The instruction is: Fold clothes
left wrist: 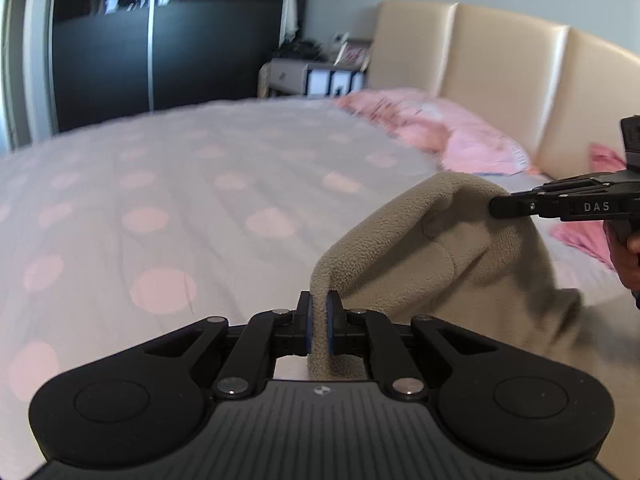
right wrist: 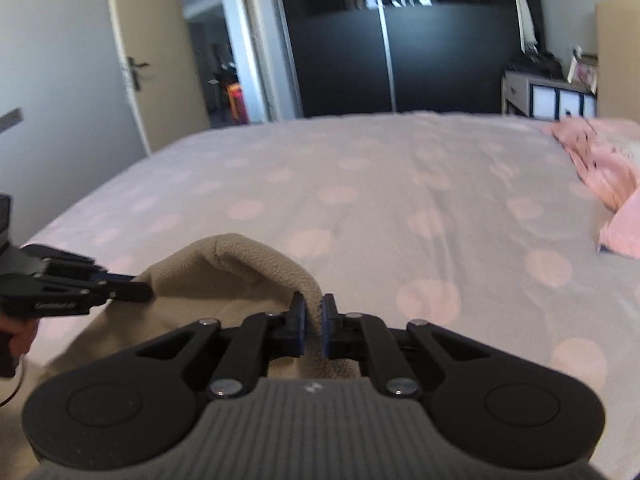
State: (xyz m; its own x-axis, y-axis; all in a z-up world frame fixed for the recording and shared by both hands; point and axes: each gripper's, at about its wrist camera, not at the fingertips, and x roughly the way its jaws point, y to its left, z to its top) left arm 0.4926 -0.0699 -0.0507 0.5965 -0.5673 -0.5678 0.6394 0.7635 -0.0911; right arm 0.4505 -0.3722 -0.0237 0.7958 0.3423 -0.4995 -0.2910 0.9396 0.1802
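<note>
A beige fleece garment [left wrist: 432, 248] hangs lifted above the bed, stretched between both grippers. In the left wrist view my left gripper [left wrist: 319, 304] is shut on one pinched edge of the fleece, and my right gripper [left wrist: 496, 206] comes in from the right with its tip pressed on the other raised corner. From the right wrist camera my right gripper [right wrist: 313, 306] is shut on a fold of the same fleece garment [right wrist: 224, 264], while my left gripper [right wrist: 146, 290] grips it at the left. The lower part of the garment drops out of sight under the grippers.
The bed [right wrist: 400, 208] has a grey cover with pale pink dots. Pink pillows [left wrist: 460, 136] lie against a cream padded headboard [left wrist: 500, 64]. A dark sliding wardrobe [right wrist: 400, 48], a bedside shelf [right wrist: 548, 96] and an open door [right wrist: 144, 64] stand beyond the bed.
</note>
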